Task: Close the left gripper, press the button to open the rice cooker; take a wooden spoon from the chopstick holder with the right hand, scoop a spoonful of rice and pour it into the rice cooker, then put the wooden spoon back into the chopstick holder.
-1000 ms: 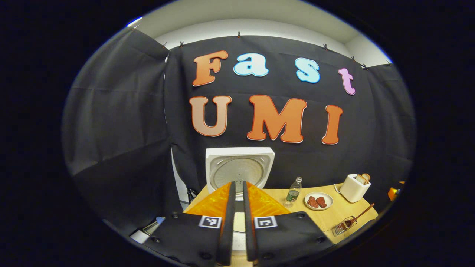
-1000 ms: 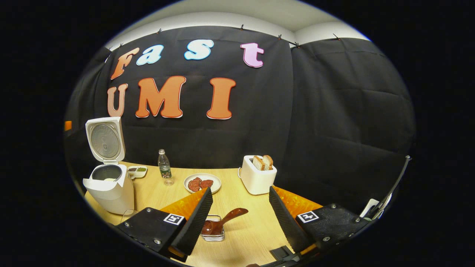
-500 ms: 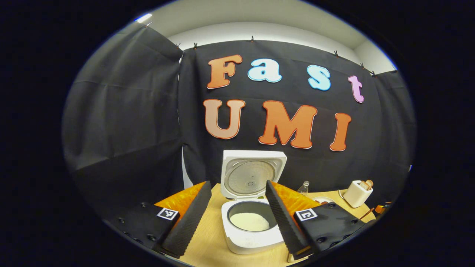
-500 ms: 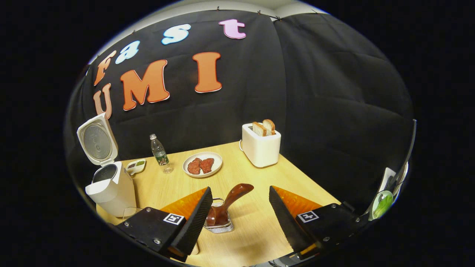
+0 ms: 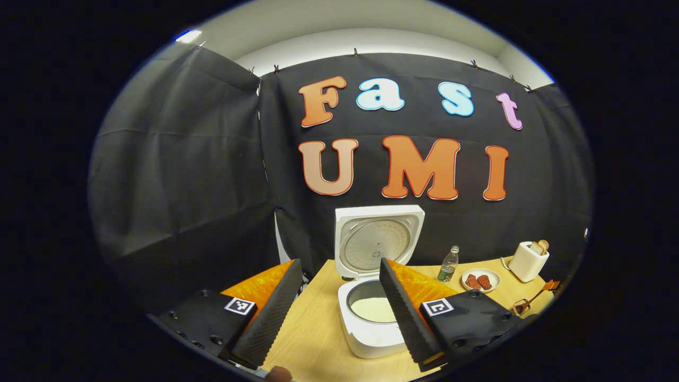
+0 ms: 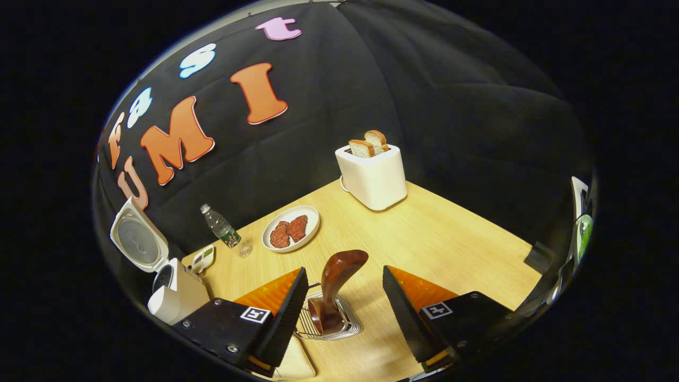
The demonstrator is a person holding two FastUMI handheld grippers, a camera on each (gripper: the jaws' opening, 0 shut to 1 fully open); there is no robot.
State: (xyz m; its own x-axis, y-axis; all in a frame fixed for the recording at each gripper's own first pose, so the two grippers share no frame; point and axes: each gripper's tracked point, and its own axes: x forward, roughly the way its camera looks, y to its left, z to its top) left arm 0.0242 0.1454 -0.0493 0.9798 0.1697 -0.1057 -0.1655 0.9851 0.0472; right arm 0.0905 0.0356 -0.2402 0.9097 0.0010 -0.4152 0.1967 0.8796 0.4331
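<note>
The right gripper (image 6: 342, 305) is hovering with its jaws spread wide and nothing clamped between them. The wooden spoon (image 6: 335, 281) is standing between the fingers, touching neither, handle tilted up out of the wire chopstick holder (image 6: 329, 324). Beyond it, a plate of red meat (image 6: 290, 229), a water bottle (image 6: 221, 228) and a white toaster (image 6: 373, 172) with two bread slices are sitting on the wooden table (image 6: 451, 239). The rice cooker (image 6: 170, 281) is standing at the far left, lid raised.

The left gripper (image 5: 334, 307) is also holding its jaws apart, empty. Its right finger is partly covering the open rice cooker (image 5: 371, 313). This view is looking into the pot, where white rice (image 5: 371, 309) is lying; the right gripper view is not showing the rice. The spoon and holder (image 5: 525, 303) are sitting far right, small.
</note>
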